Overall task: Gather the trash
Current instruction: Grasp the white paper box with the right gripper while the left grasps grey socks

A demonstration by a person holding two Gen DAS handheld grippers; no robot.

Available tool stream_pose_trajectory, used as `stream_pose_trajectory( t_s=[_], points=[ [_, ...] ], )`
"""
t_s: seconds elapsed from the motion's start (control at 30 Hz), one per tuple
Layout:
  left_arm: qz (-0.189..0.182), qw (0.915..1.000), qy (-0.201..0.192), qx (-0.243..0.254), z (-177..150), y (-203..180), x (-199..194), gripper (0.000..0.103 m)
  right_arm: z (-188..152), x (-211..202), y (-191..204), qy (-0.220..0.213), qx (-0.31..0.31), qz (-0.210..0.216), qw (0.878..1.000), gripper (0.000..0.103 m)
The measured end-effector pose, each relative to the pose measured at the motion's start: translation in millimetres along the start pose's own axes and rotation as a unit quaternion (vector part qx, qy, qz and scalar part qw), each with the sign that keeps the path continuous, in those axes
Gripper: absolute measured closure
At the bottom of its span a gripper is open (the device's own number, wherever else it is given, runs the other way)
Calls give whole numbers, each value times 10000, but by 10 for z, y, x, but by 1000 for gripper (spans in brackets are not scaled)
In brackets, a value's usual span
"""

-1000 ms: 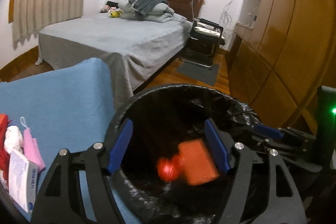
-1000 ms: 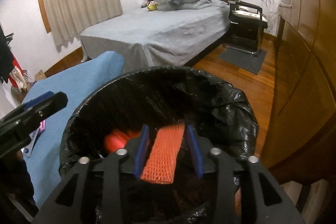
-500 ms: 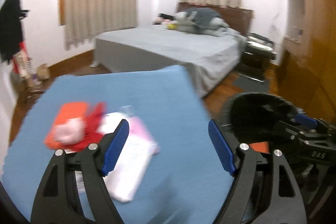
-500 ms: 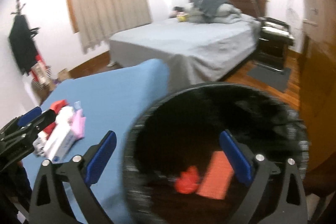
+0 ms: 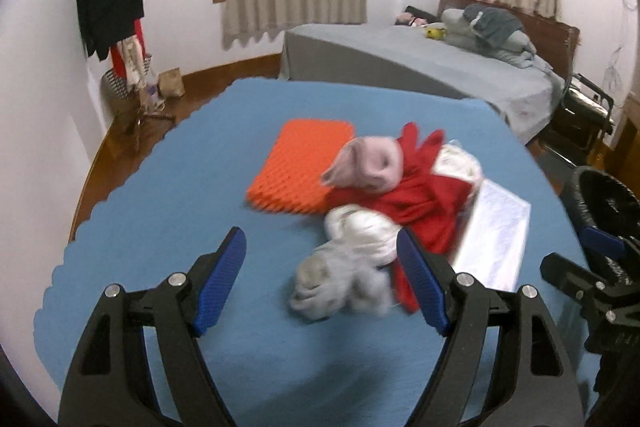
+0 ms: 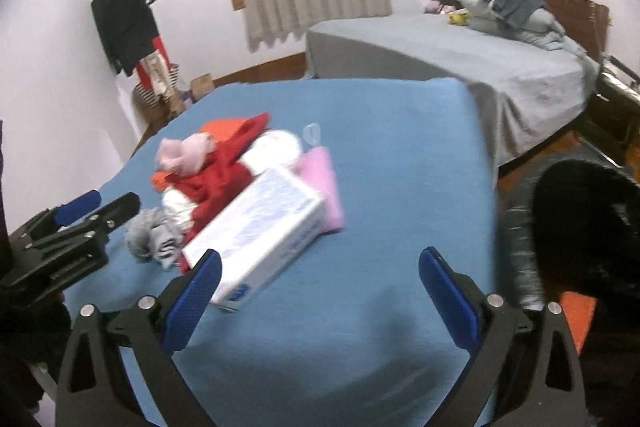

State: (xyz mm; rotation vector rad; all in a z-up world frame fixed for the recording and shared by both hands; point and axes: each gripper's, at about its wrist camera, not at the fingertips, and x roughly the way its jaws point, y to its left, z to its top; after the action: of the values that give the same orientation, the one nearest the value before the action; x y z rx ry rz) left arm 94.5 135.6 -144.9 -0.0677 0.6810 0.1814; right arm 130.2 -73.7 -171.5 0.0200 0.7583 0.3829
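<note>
Both claws spread, empty. Left claw (image 5: 320, 279) hovers over the trash pile (image 5: 384, 195) on the blue desk (image 5: 168, 195); right claw (image 6: 320, 291) near the white box (image 6: 260, 227). Bin (image 6: 588, 227) off the desk's right edge. Risk: items overlap, so one pinch may drag neighbours off the desk.

Orange ribbed mat (image 5: 301, 166), red cloth (image 5: 420, 201), white box (image 6: 260, 233) on blue tablecloth (image 5: 168, 211).
</note>
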Motion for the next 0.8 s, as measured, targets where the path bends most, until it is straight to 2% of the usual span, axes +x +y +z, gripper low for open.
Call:
stream_pose_trajectory(
  t_s=[0.2, 0.37, 0.53, 0.7, 0.8],
  points=[
    [-5, 9999, 81, -118, -67, 168, 89, 28, -97, 261, 259, 334, -252, 65, 9991, 6],
    [-68, 9998, 152, -99, -94, 202, 144, 28, -141, 394, 281, 635, -390, -115, 9972, 6],
    [-156, 9996, 217, -73, -134, 139, 185, 27, -125, 321, 99, 651, -440, -445, 9959, 6],
    [-198, 9994, 284, -44, -169, 123, 223, 27, -116, 196, -242, 702, -317, -1076, 9912, 6],
    [-193, 9992, 351, -63, -192, 110, 253, 27, -93, 121, -345, 621, -127, -1079, 9921, 6]
  ],
)
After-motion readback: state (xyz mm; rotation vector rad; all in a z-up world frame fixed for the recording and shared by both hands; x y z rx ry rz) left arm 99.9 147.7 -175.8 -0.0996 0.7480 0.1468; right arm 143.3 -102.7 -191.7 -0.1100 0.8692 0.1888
